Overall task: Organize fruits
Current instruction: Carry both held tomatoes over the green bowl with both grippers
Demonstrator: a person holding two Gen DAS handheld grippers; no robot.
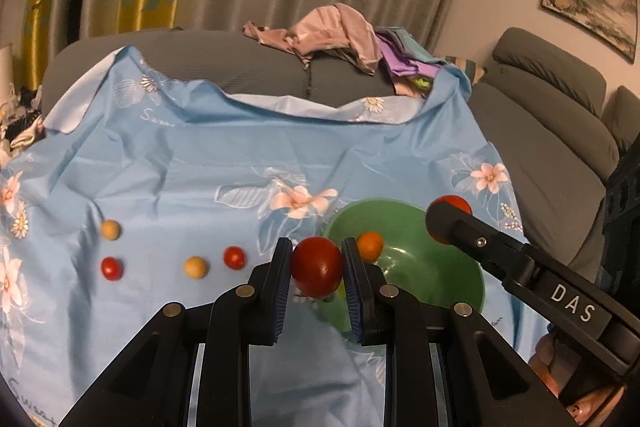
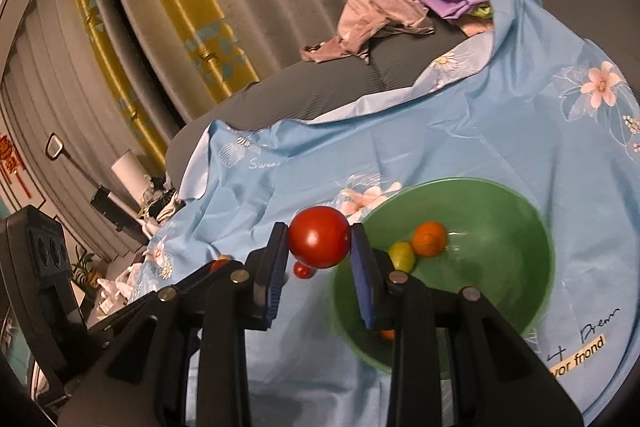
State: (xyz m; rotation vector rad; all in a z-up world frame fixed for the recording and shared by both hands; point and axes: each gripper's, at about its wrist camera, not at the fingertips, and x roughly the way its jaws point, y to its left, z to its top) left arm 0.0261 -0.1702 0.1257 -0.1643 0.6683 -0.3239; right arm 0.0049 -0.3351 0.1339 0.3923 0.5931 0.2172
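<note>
In the left wrist view my left gripper (image 1: 316,249) is shut on a red tomato (image 1: 316,273), just left of a green bowl (image 1: 436,267) that holds an orange fruit (image 1: 370,245). My right gripper (image 1: 445,217) reaches in from the right above the bowl's far rim, with a second red tomato (image 1: 454,205) partly hidden behind its finger. In the right wrist view my right gripper (image 2: 319,231) is shut on that tomato (image 2: 319,239), left of the green bowl (image 2: 500,227), where an orange fruit (image 2: 429,239) and a yellow-green fruit (image 2: 402,255) lie.
Two small red fruits (image 1: 111,268) (image 1: 234,257) and two tan ones (image 1: 110,229) (image 1: 195,267) lie on the blue flowered cloth (image 1: 180,167) to the left. A clothes pile (image 1: 340,31) sits on the grey sofa behind. The cloth's right edge drops beside sofa cushions (image 1: 560,147).
</note>
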